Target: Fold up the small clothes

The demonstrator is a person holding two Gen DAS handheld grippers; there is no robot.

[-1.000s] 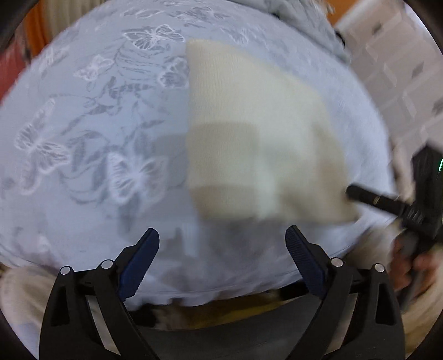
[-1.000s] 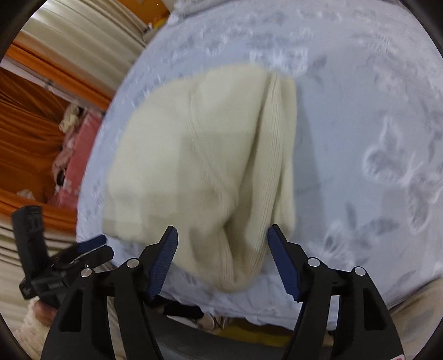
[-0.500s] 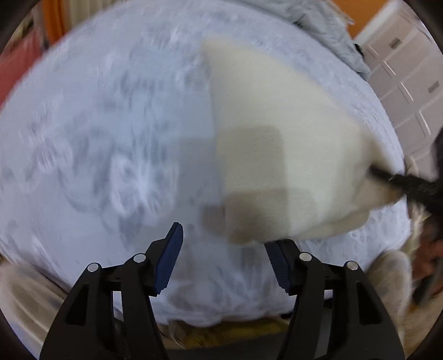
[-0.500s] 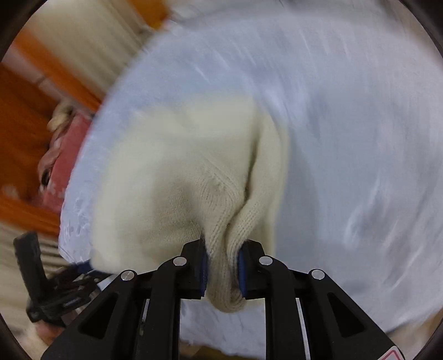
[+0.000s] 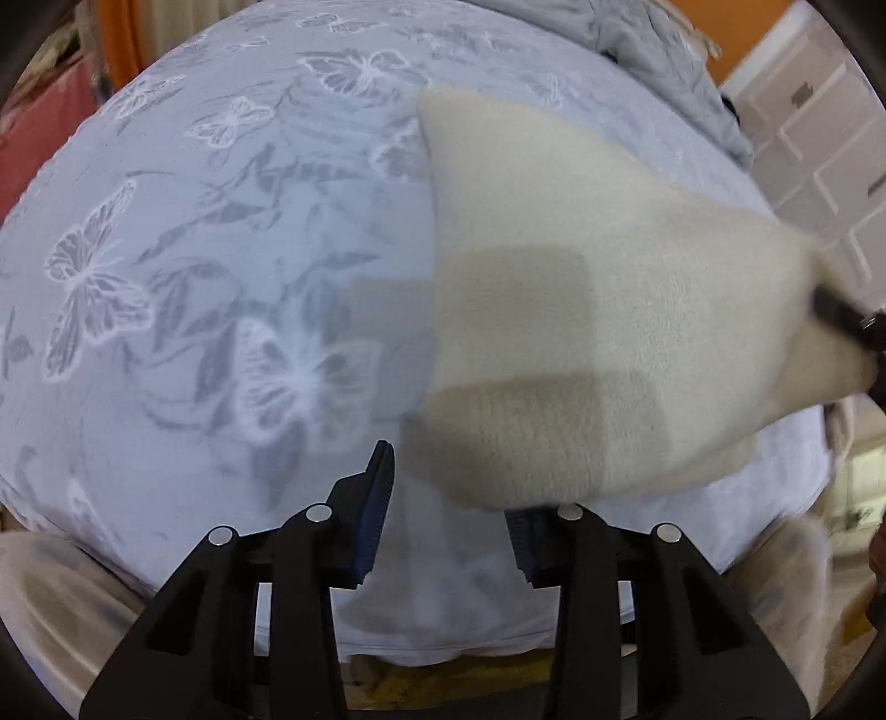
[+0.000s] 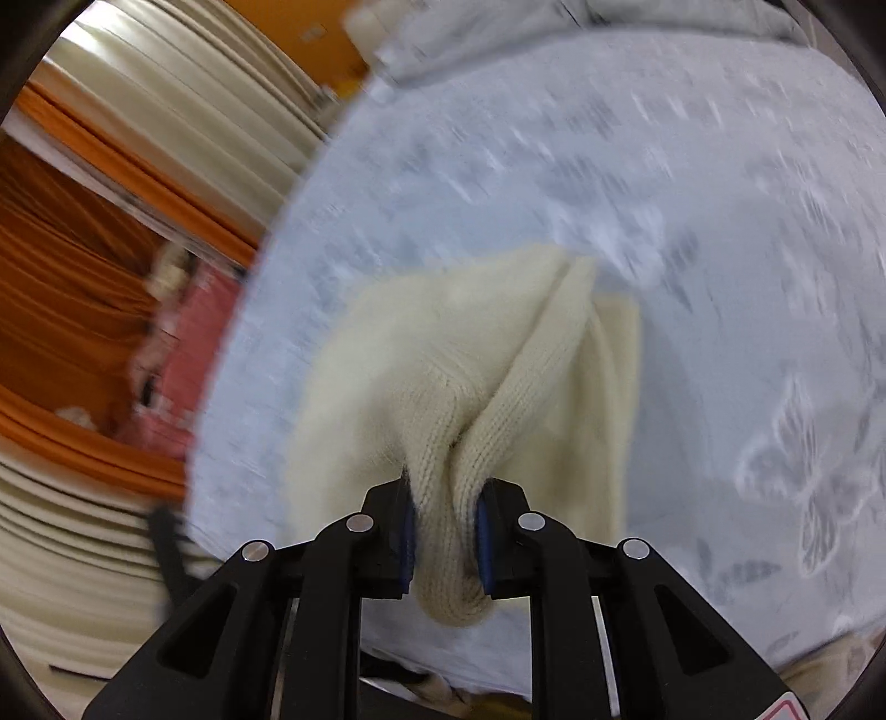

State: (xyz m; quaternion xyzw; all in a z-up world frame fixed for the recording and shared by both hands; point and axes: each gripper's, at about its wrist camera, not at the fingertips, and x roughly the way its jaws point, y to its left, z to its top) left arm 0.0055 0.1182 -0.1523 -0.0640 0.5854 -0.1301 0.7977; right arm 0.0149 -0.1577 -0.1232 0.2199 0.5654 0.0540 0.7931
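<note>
A cream knit garment [image 5: 581, 332] lies on a lavender butterfly-patterned bedspread [image 5: 221, 249]. My right gripper [image 6: 446, 515] is shut on the garment's ribbed edge [image 6: 443, 443], which bunches up between the blue pads and is raised off the spread. In the left wrist view that gripper [image 5: 841, 315] shows as a dark bar at the garment's lifted right corner. My left gripper [image 5: 448, 498] hovers at the garment's near left corner with its jaws closing. The cloth's edge hangs over the right finger and hides its tip. The pads do not press the cloth.
A grey quilted garment [image 5: 664, 50] lies at the far side of the bed. White cabinet doors [image 5: 819, 138] stand to the right. Orange curtains [image 6: 83, 277] and a pink item [image 6: 177, 360] sit beyond the bed's left edge. Beige fabric borders the near edge.
My right gripper went from open around the ribbed edge to shut on it and lifted it. My left gripper's jaws narrowed and came nearer the garment's near corner.
</note>
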